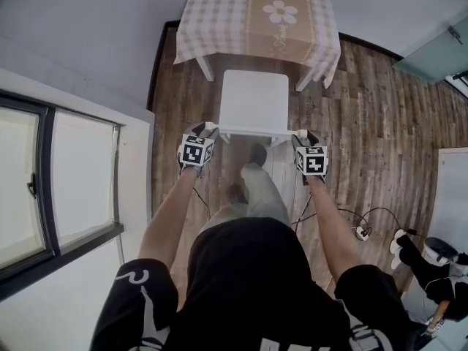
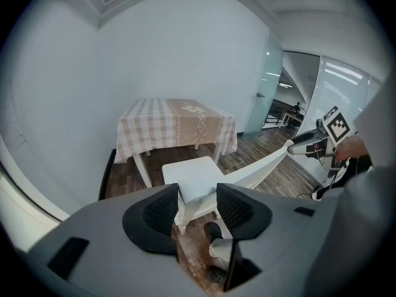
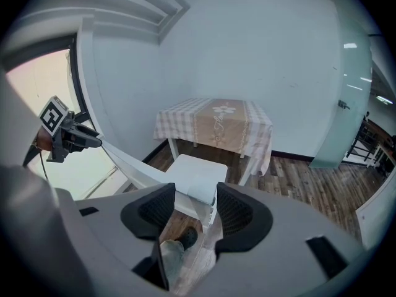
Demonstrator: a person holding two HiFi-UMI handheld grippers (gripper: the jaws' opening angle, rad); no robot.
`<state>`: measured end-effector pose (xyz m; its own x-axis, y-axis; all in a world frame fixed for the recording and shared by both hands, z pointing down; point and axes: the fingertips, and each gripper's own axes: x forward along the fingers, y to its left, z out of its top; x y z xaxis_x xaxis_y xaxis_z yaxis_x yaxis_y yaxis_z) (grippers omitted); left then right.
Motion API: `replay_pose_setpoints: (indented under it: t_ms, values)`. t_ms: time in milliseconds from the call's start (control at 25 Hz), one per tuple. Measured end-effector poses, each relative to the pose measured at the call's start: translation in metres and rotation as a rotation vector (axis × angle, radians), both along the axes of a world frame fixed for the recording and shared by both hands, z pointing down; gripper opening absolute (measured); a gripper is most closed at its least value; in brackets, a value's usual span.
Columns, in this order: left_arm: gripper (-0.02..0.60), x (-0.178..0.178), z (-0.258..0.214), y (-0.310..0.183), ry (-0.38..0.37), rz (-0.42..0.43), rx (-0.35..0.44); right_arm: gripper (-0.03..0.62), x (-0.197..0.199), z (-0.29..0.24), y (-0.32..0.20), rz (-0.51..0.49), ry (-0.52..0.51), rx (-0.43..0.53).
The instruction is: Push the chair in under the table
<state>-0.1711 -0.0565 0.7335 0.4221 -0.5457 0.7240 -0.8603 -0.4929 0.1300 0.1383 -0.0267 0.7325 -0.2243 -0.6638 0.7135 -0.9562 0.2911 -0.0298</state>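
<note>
Beyond the black shirt (image 1: 248, 284), the left tool (image 1: 208, 130) and right tool (image 1: 302, 134) are straddling, released, the white chair (image 1: 254, 101) at its back corners. It is standing just before the checked-cloth desk (image 1: 216, 17), so pushing both corners evenly is seeming wisest.

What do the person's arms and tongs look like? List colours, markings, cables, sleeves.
The left tongs and right tongs: grey plastic bodies, black ribbed pads, each topped by a white cube with black square markers. Thin black cables trail from them. Forearms bare; black short-sleeved shirt with white sleeve print.
</note>
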Motion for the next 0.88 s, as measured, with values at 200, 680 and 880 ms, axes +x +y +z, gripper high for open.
replay_pose_setpoints:
  t_ms: [200, 680, 880]
  values:
    - [0.195, -0.0007, 0.0008, -0.0014, 0.006, -0.011, -0.004, 0.23, -0.0017, 0.0009, -0.0021, -0.01, -0.021, -0.002]
    - [0.207, -0.0027, 0.0042, -0.005, 0.036, -0.02, -0.057, 0.225, -0.0041, 0.0042, -0.0038, 0.075, -0.045, -0.092]
    - [0.204, 0.0, 0.0039, -0.0055, 0.021, -0.019, -0.083, 0.218, -0.0033, 0.0033, -0.004, 0.079, -0.036, -0.097]
